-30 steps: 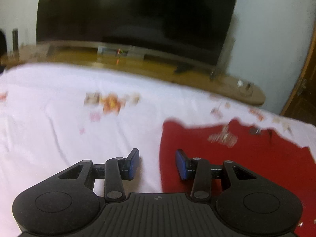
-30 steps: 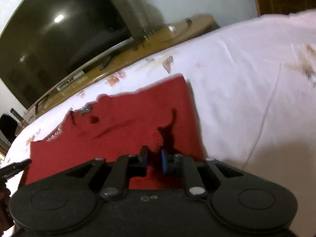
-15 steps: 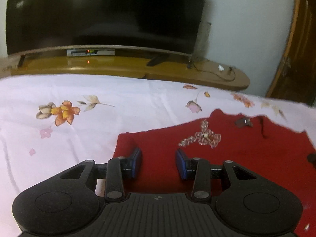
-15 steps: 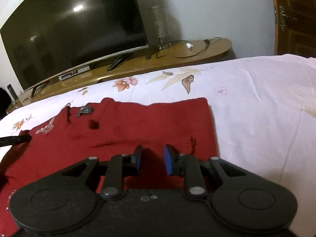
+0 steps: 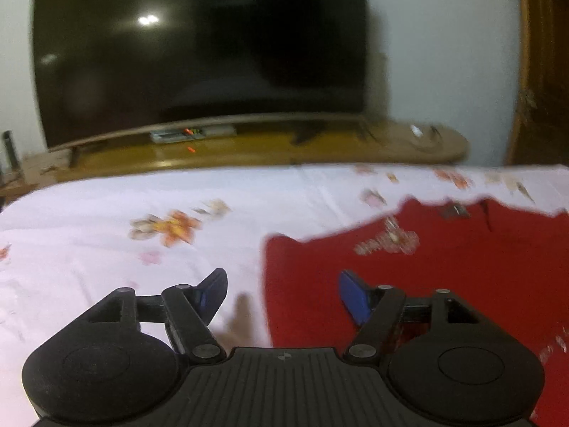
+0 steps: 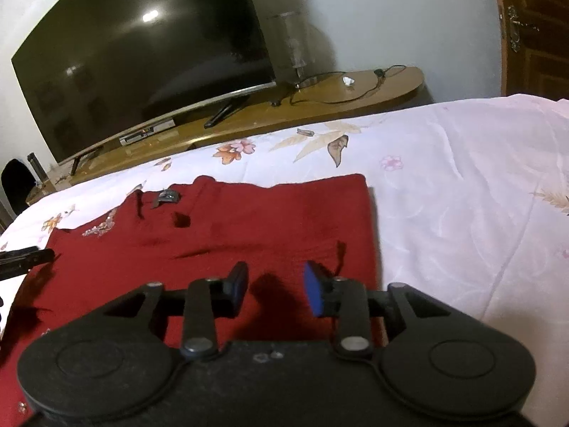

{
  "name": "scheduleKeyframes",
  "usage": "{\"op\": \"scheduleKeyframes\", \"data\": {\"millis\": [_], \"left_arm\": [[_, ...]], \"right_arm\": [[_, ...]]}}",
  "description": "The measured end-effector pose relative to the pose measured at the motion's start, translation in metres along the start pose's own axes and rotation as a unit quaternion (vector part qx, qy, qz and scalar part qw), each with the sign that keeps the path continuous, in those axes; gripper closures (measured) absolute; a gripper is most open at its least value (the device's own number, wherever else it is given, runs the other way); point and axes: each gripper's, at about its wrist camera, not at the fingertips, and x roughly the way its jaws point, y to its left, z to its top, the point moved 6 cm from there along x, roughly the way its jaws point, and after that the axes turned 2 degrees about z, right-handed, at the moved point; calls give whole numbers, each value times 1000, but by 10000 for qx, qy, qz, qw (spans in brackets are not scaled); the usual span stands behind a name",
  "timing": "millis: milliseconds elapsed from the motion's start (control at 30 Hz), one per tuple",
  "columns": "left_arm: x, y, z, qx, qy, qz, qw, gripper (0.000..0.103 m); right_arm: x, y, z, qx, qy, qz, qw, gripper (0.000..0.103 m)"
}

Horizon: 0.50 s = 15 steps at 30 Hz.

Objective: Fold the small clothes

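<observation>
Red garment [image 6: 270, 220] flat on bedsheet [image 6: 462, 192] — right edge straight; open sheet beyond.

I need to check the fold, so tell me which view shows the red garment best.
The right wrist view. There the red garment lies sharp on the flowered bedsheet, its far edge, right edge and beaded decoration visible. In the left wrist view the garment is motion-blurred and cut off by the right edge of the frame.
</observation>
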Motion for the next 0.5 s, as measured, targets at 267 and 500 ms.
{"op": "scheduleKeyframes", "data": {"millis": [267,500], "left_arm": [[35,16,-12,-1145,687,-623,9891,74],[11,24,-15,-1590,77,-440,9863,93]], "right_arm": [[-1,-10,-2,284,-80,-189,9994,61],[-8,1,1,-128,-230,-159,9995,96]]}}
